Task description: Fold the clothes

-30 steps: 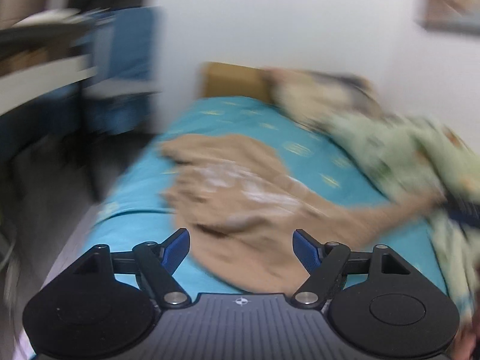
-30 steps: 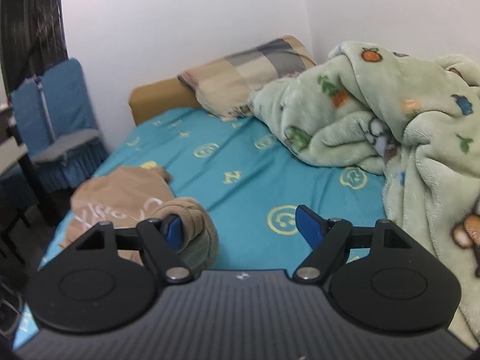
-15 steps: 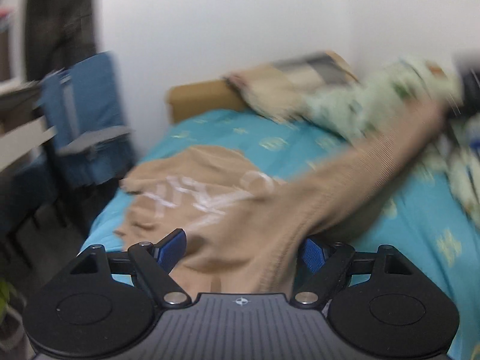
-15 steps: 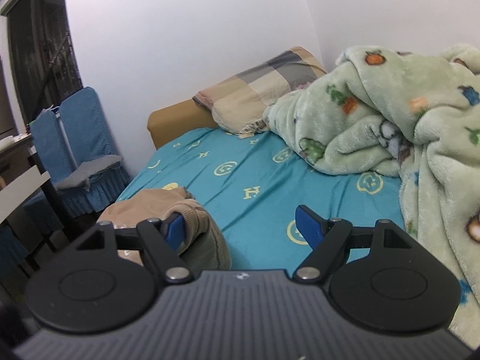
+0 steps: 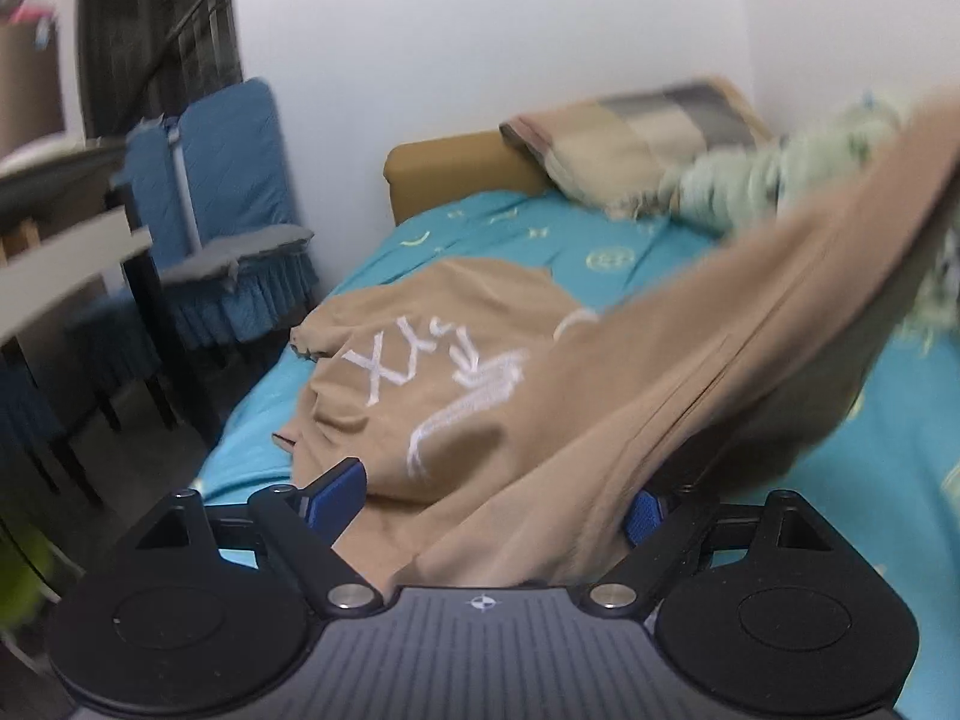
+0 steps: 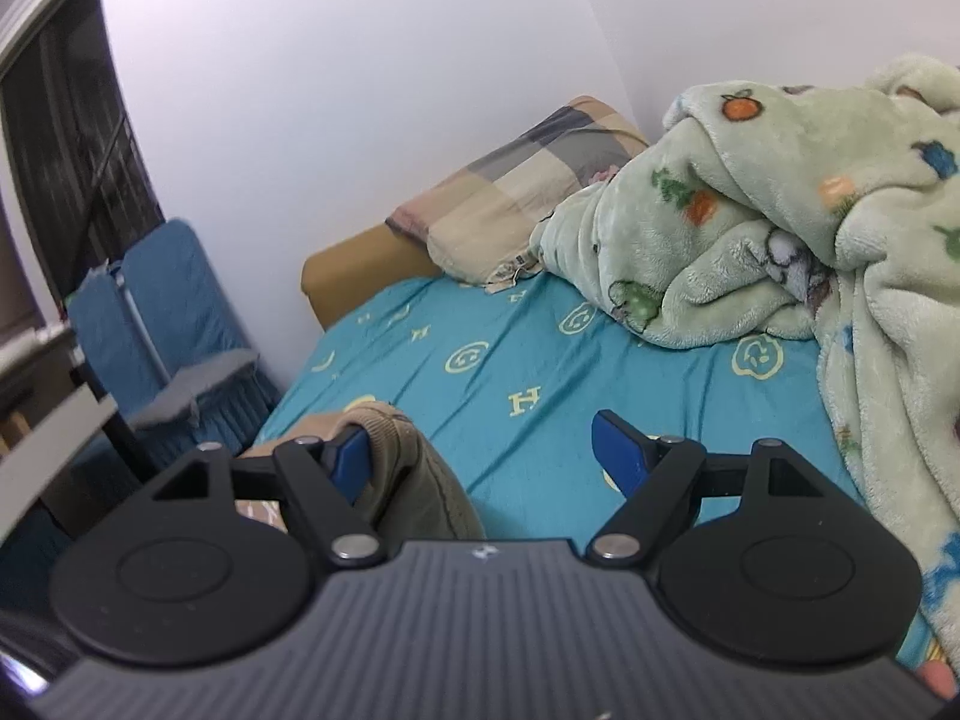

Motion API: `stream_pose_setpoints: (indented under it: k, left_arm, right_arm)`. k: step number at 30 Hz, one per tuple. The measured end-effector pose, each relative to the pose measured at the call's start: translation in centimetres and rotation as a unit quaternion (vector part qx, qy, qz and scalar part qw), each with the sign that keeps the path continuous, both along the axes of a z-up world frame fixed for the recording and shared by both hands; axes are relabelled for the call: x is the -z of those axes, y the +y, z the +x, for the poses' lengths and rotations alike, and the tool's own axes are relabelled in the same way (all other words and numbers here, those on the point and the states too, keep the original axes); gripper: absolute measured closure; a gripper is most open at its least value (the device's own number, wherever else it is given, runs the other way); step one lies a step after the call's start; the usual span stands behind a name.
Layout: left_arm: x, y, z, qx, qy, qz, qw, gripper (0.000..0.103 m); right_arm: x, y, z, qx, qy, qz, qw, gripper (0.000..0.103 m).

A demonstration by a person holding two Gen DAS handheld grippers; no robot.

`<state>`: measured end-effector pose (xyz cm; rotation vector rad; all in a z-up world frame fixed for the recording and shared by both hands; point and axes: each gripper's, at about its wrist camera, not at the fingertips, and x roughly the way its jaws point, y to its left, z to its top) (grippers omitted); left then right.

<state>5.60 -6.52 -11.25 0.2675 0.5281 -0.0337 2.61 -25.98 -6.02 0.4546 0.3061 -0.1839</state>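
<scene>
A tan sweatshirt (image 5: pixel 456 372) with white lettering lies on the teal bed sheet (image 5: pixel 606 240). One sleeve (image 5: pixel 750 324) stretches up and to the right, off the frame edge. My left gripper (image 5: pixel 492 501) is open, its jaws wide apart, with the garment's lower part lying between them. In the right wrist view my right gripper (image 6: pixel 486 450) is open too. A ribbed tan cuff (image 6: pixel 408 468) hangs against its left finger (image 6: pixel 351 459); I cannot tell what holds it.
A green fleece blanket (image 6: pixel 810 228) is heaped on the right of the bed. A checked pillow (image 6: pixel 528 180) leans on the tan headboard (image 6: pixel 354 264). A blue-covered chair (image 5: pixel 222 192) and a desk edge (image 5: pixel 66 264) stand left of the bed.
The left gripper has swung left and closer to the sweatshirt, whose lettering now shows. The sleeve has been drawn up to the right. The right gripper has risen and tilted.
</scene>
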Motion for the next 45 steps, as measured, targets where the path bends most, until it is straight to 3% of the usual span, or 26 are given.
stream_pose_setpoints:
  k: [1, 4, 7, 9, 14, 16, 20, 25, 32, 36, 41, 45]
  left_arm:
    - [0.2, -0.1, 0.1, -0.012, -0.008, 0.009, 0.9998, 0.016]
    - [-1.0, 1.8, 0.1, -0.069, -0.059, -0.029, 0.9955, 0.016]
    - [-3.3, 4.4, -1.1, -0.128, -0.122, -0.070, 0.9817, 0.015]
    - [-4.6, 5.9, -2.4, -0.157, -0.145, -0.107, 0.9710, 0.015]
    - [-6.1, 7.6, -5.4, -0.175, -0.142, -0.130, 0.9656, 0.015]
    - [-6.7, 8.1, -6.8, -0.173, -0.137, -0.141, 0.9650, 0.015]
    - [-9.3, 9.5, -10.0, -0.160, -0.158, -0.167, 0.9600, 0.013]
    - [-15.0, 10.6, -13.4, -0.141, -0.202, -0.197, 0.9490, 0.011]
    - [-30.2, 12.3, -19.2, -0.113, -0.289, -0.254, 0.9161, 0.011]
    - [-39.6, 13.1, -23.9, -0.087, -0.342, -0.266, 0.8971, 0.011]
    - [-48.8, 13.1, -30.4, -0.069, -0.374, -0.274, 0.8834, 0.011]
    - [-51.6, 13.3, -33.1, -0.046, -0.353, -0.323, 0.8769, 0.011]
  right_arm:
    - [0.0, -0.2, 0.0, 0.002, -0.002, 0.001, 1.000, 0.024]
    - [0.5, -0.3, 0.5, 0.004, 0.004, -0.017, 1.000, 0.024]
    - [2.0, -0.3, 1.9, -0.006, 0.040, -0.051, 0.998, 0.024]
    - [3.8, 0.5, 3.4, -0.020, 0.095, -0.081, 0.992, 0.025]
    - [7.1, 1.9, 5.2, -0.047, 0.174, -0.123, 0.976, 0.026]
    - [7.0, 2.2, 4.7, -0.041, 0.170, -0.136, 0.975, 0.026]
    - [2.4, 1.6, -0.1, 0.010, 0.058, -0.129, 0.990, 0.026]
    - [-4.6, 1.4, -5.3, 0.034, -0.047, -0.131, 0.990, 0.026]
    - [-19.3, 2.1, -11.3, 0.022, -0.133, -0.119, 0.984, 0.026]
    - [-27.5, 2.8, -16.4, 0.020, -0.198, -0.120, 0.973, 0.025]
    - [-28.8, 2.2, -16.6, 0.018, -0.202, -0.125, 0.971, 0.024]
    - [-29.8, 1.7, -16.7, 0.016, -0.205, -0.129, 0.970, 0.024]
